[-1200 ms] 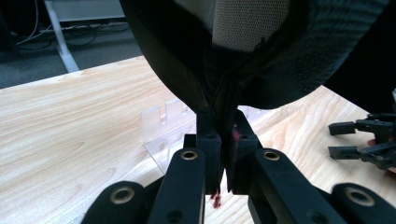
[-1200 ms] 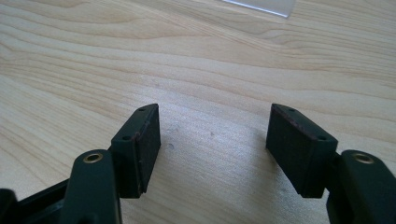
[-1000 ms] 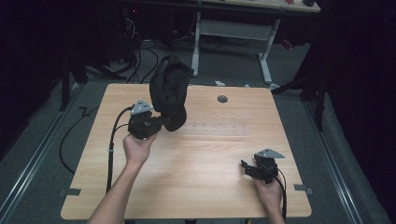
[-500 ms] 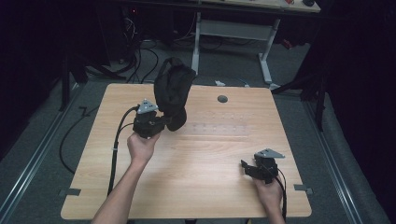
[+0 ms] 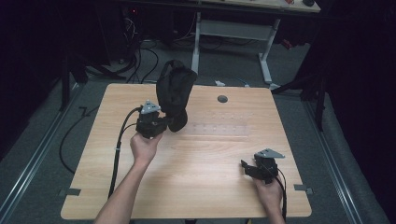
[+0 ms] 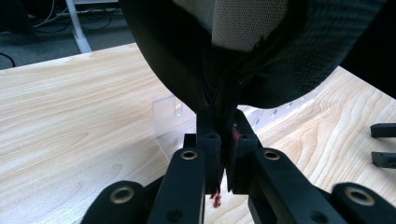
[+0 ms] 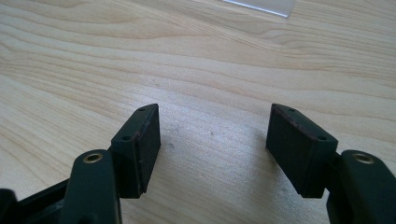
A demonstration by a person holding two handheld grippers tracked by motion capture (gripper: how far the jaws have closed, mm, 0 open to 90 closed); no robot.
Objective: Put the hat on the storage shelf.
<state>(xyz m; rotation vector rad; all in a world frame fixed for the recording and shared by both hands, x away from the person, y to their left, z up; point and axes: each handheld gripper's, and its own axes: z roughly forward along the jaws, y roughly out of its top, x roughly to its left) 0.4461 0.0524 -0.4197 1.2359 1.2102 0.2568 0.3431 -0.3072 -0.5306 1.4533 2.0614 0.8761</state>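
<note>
Left gripper (image 6: 223, 140) clamped on a seam of the black fabric cap with pale mesh lining (image 5: 173, 93), held raised over the light wooden table (image 5: 205, 158). Drawn slightly nearer the person than a second ago, cap still hanging, so apparently mid-carry. Right gripper (image 7: 212, 144) spread wide, resting low near the table's right front. No readable brand or writing anywhere.

We see a light wooden surface (image 5: 205, 163) with a round grommet hole (image 5: 222, 99) near its far edge. Around it lies dark grey floor (image 5: 42, 154). At the upper middle stands a white-legged desk (image 5: 229, 28), cables (image 5: 140, 56) trailing at upper left.
</note>
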